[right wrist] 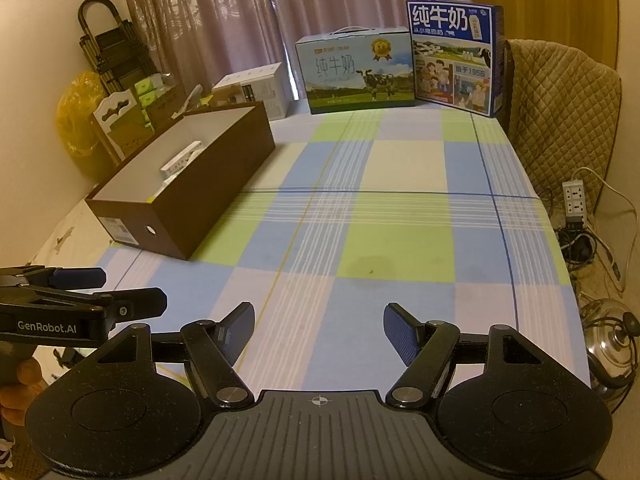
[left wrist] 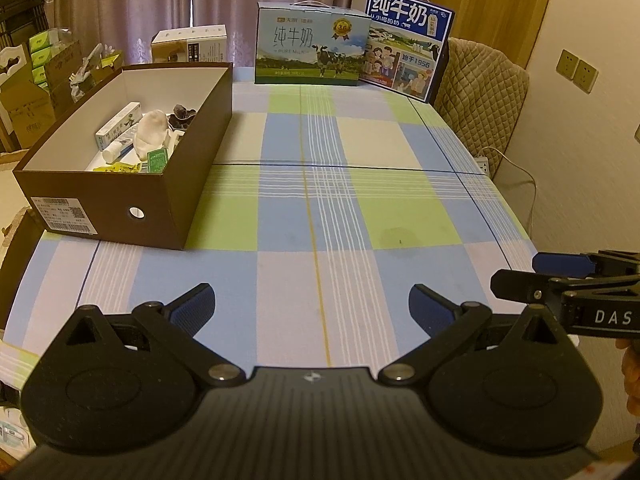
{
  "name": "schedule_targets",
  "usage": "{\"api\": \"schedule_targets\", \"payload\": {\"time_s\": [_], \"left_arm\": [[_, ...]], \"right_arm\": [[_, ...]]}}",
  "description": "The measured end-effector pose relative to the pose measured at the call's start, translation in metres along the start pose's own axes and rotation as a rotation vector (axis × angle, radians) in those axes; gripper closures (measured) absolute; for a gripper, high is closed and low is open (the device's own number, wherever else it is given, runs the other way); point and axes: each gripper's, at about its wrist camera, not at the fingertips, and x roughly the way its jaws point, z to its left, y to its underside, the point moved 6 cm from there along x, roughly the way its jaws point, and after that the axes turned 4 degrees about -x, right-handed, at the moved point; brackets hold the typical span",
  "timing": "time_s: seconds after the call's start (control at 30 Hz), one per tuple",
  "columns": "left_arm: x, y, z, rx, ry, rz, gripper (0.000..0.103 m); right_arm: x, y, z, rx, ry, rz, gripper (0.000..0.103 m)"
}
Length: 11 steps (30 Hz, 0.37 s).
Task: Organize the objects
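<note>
Brown box (left wrist: 132, 184) holds small items; both tools empty, agape.

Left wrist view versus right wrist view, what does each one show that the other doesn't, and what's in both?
Only the left wrist view looks down into the brown box far enough to show the white tube, a pale cloth bundle and a green packet.

Only the right wrist view shows the power strip, the steel pot lid on the floor and the yellow bag.

Both show the checked tablecloth, two milk cartons at the far edge, and both the left gripper and right gripper open and empty.
</note>
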Motion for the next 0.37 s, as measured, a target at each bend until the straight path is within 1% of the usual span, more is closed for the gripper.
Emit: {"api": "schedule_targets", "payload": {"time_s": [0.37], "left_arm": [[0.0033,-0.0024,-0.0021,0.009,0.01,-0.006,0.001]], "right_arm": [[0.0034,-0.0013,-0.003,0.01,0.002,0.003,0.034]]}}
